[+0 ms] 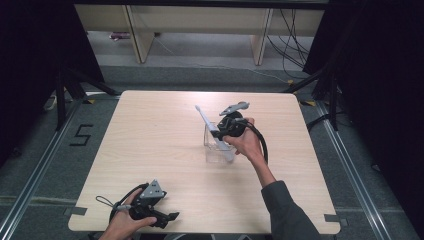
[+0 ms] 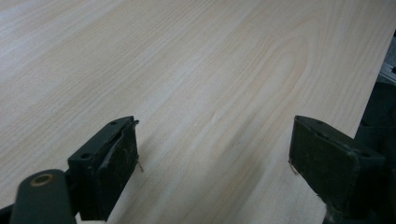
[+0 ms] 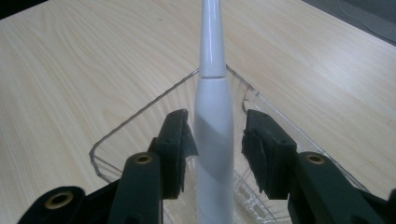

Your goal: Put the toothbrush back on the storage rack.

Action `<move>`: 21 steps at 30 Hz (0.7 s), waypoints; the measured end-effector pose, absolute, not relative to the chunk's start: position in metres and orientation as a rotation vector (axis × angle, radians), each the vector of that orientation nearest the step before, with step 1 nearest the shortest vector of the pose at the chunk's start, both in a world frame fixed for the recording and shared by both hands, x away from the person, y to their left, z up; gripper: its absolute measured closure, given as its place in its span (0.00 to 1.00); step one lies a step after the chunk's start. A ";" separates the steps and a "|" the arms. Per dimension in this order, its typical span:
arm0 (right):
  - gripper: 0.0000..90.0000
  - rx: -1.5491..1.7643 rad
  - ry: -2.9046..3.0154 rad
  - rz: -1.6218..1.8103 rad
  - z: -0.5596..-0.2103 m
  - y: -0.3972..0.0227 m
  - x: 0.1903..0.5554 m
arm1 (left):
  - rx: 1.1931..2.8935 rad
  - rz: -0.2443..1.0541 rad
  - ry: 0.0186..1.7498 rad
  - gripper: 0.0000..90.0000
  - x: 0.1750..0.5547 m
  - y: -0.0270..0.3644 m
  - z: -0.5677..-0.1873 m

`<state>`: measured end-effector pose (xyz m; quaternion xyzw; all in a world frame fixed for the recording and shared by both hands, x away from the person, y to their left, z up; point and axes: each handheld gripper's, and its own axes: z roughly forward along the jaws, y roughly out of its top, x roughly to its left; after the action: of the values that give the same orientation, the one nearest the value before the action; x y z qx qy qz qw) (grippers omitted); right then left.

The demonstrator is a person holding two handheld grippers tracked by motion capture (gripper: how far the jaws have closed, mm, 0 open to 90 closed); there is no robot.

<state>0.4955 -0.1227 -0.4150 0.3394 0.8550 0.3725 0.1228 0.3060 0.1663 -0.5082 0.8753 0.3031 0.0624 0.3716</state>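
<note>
Toothbrush [image 3: 214, 116] betw. right tool [image 3: 219, 140] jaws, small gaps; tray [image 3: 140, 126] below.

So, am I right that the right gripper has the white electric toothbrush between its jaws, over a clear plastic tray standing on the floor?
Not quite: the clear plastic tray stands on the wooden table, not the floor, as the high view shows. The white electric toothbrush is indeed between the jaws of the right gripper, over that tray.
</note>
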 end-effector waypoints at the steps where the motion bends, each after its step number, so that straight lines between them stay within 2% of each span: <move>1: 0.65 0.964 2.482 1.107 -0.415 -0.124 0.496 | 2.245 0.160 0.776 0.17 0.306 0.166 -0.508; 21: 0.56 0.956 2.437 1.192 -0.400 -0.139 0.481 | 2.226 0.148 0.785 0.17 0.305 0.165 -0.509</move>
<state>0.4808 -0.1389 -0.3996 0.3295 0.8399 0.4106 0.1321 0.3053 0.1652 -0.5086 0.8711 0.3072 0.0580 0.3787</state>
